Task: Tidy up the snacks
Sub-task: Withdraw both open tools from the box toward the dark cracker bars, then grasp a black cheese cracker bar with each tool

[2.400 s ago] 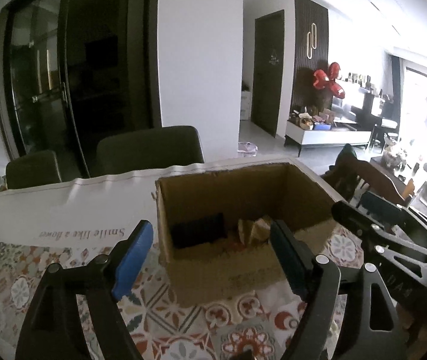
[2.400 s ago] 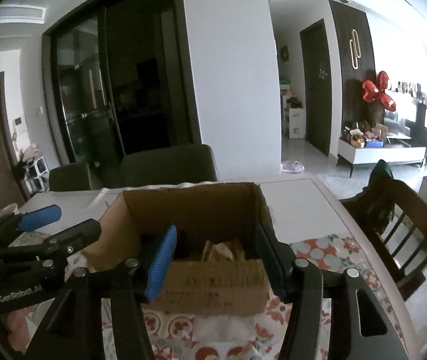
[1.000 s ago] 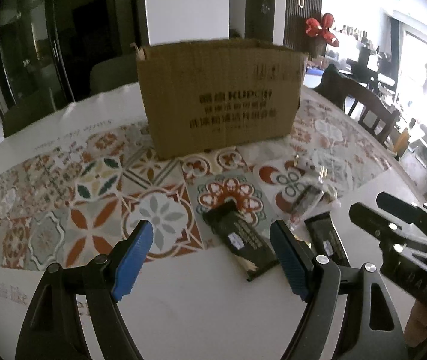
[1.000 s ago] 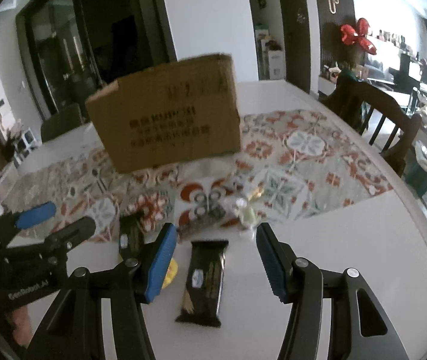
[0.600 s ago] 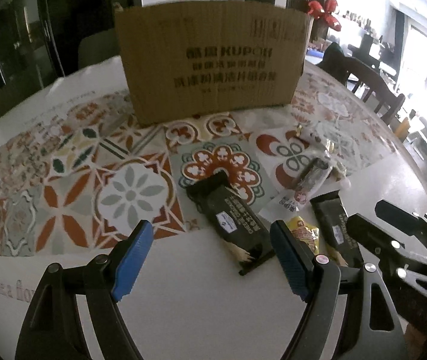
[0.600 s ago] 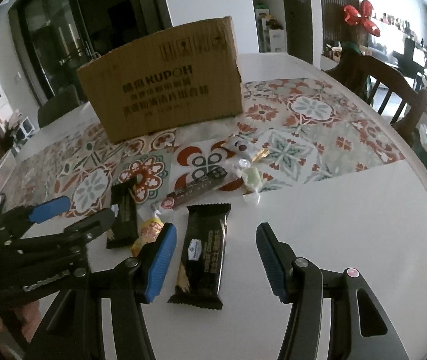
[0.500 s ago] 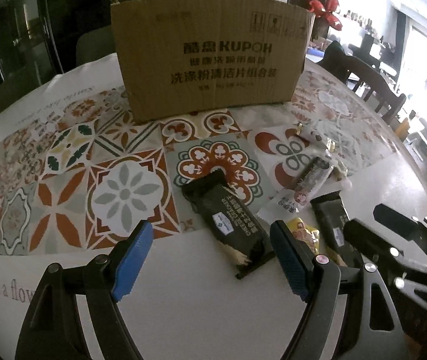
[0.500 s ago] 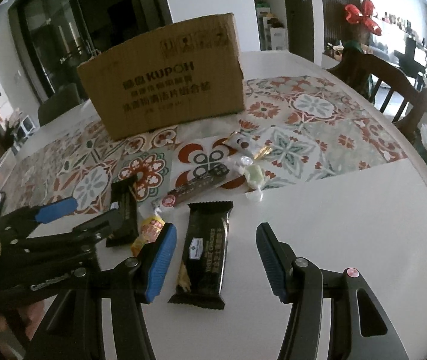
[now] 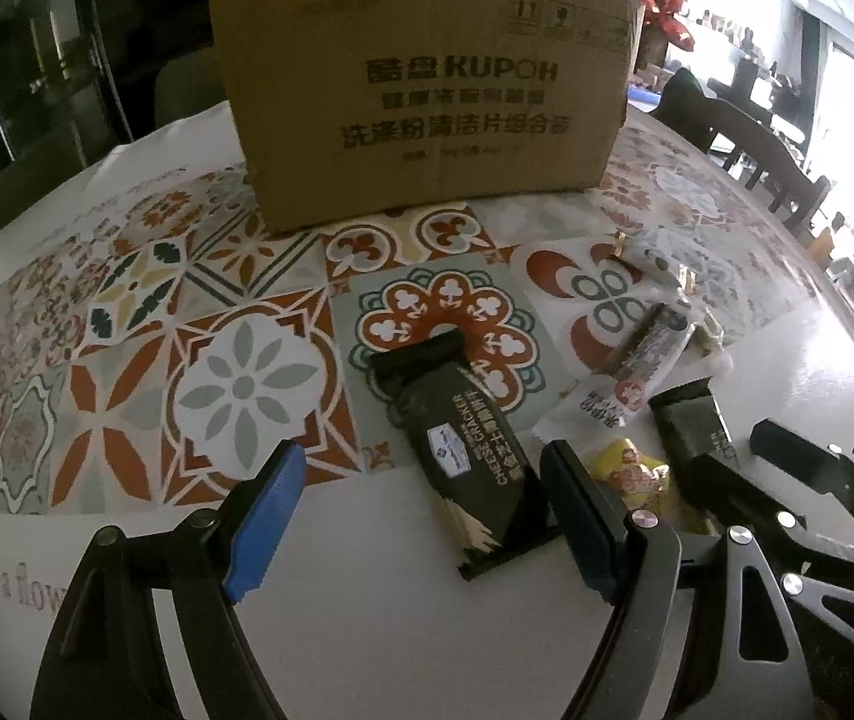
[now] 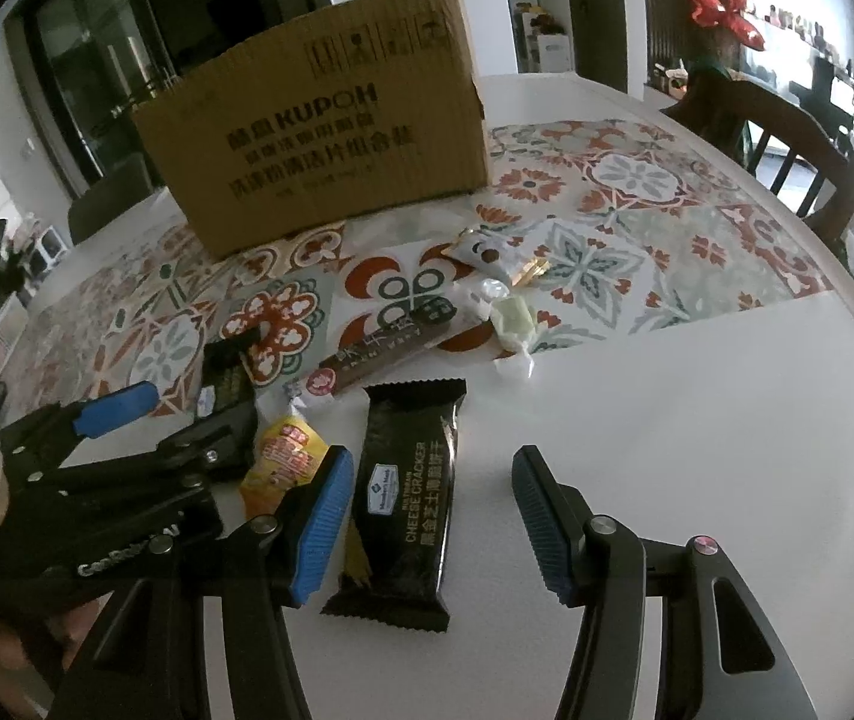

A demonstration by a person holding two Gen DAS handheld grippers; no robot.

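Two black cheese cracker packs lie on the white table (image 10: 697,420) in the lower middle of each view, in front of the cardboard box (image 9: 421,90) in the upper centre. The left gripper (image 9: 421,516) stands wide over one cracker pack (image 9: 463,450), apparently not touching it. The right gripper (image 10: 427,516) stands narrower around the other cracker pack (image 10: 403,498), pads clear, with a yellow candy (image 10: 283,462) beside it.
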